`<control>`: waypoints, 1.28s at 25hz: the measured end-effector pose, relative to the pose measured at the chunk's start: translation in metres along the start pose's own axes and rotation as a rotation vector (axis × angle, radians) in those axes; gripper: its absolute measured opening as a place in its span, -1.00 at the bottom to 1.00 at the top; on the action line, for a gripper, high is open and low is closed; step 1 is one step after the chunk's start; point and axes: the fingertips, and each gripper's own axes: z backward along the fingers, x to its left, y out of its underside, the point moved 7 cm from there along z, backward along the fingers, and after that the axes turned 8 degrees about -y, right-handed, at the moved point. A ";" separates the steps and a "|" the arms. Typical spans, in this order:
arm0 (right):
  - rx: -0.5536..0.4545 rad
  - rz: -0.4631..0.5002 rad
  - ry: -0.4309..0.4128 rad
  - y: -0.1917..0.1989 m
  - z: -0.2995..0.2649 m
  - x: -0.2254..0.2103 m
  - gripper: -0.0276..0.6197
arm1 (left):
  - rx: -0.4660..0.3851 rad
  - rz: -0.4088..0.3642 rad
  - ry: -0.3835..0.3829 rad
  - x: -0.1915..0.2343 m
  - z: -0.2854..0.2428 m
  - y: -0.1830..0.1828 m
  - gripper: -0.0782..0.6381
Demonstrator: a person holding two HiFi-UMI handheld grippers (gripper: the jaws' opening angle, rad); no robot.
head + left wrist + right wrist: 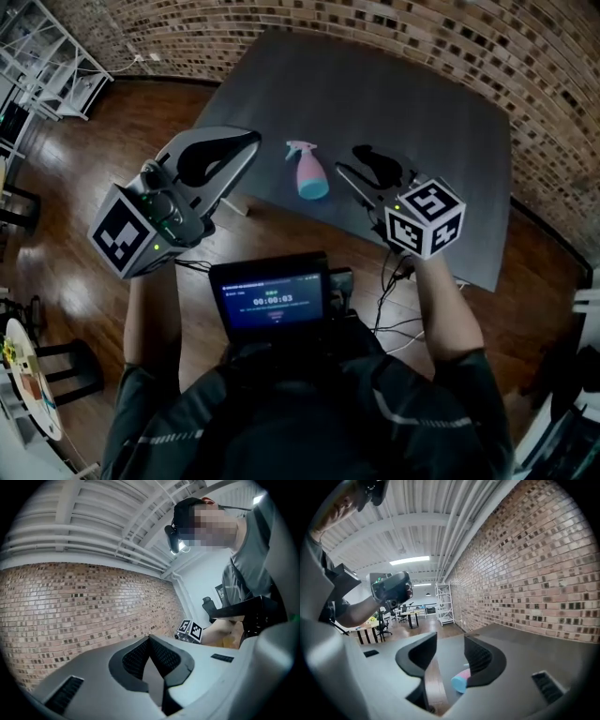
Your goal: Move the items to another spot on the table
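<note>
A pink and blue spray bottle (309, 174) lies on its side near the front edge of the dark grey table (394, 94). My right gripper (349, 159) hovers just right of it, above the table. Its jaws stand apart with nothing between them. In the right gripper view (450, 639) the bottle's blue base (461, 680) shows below, partly hidden by the right finger (483, 660). My left gripper (253, 140) is held up over the table's front left corner, left of the bottle. Its jaw tips meet in the left gripper view (150, 638), which faces the brick wall.
A small screen device (270, 295) with cables hangs in front of the person's chest. Wooden floor (84, 141) surrounds the table, and a brick wall (525, 56) runs behind it. White shelving (47, 56) stands far left, and a round side table (28, 384) is at lower left.
</note>
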 end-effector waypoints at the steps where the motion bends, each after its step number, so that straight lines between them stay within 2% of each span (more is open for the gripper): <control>1: 0.016 -0.010 -0.008 0.000 -0.006 -0.002 -0.27 | 0.008 0.004 0.000 0.002 0.001 0.001 -0.79; 5: 0.088 -0.043 -0.012 -0.005 -0.038 -0.004 -0.23 | 0.019 0.010 -0.004 0.021 0.011 0.001 -0.79; 7: 0.131 -0.066 -0.014 0.004 -0.050 -0.017 -0.07 | 0.026 -0.016 -0.001 0.024 0.003 0.010 -0.79; 9: 0.158 -0.100 0.000 0.014 -0.059 -0.035 -0.06 | 0.044 -0.049 0.010 0.027 -0.009 0.024 -0.79; 10: 0.173 -0.122 0.009 0.018 -0.065 -0.042 -0.06 | 0.047 -0.053 0.019 0.030 -0.013 0.029 -0.79; 12: 0.210 -0.171 0.020 0.026 -0.081 -0.054 0.19 | 0.039 -0.037 0.035 0.042 -0.017 0.039 -0.79; 17: 0.300 -0.305 0.045 0.049 -0.125 -0.076 0.21 | 0.019 -0.011 0.052 0.084 -0.022 0.057 -0.79; 18: 0.324 -0.338 0.049 0.055 -0.134 -0.081 0.39 | 0.013 -0.006 0.054 0.093 -0.023 0.059 -0.79; 19: 0.348 -0.370 0.054 0.062 -0.144 -0.084 0.43 | 0.006 -0.001 0.056 0.102 -0.023 0.063 -0.79; 28: 0.600 -0.601 0.139 0.143 -0.217 -0.123 0.43 | 0.000 0.071 0.098 0.171 -0.032 0.112 -0.79; 32: 0.701 -0.666 0.174 0.175 -0.229 -0.131 0.43 | -0.006 0.107 0.106 0.190 -0.034 0.130 -0.79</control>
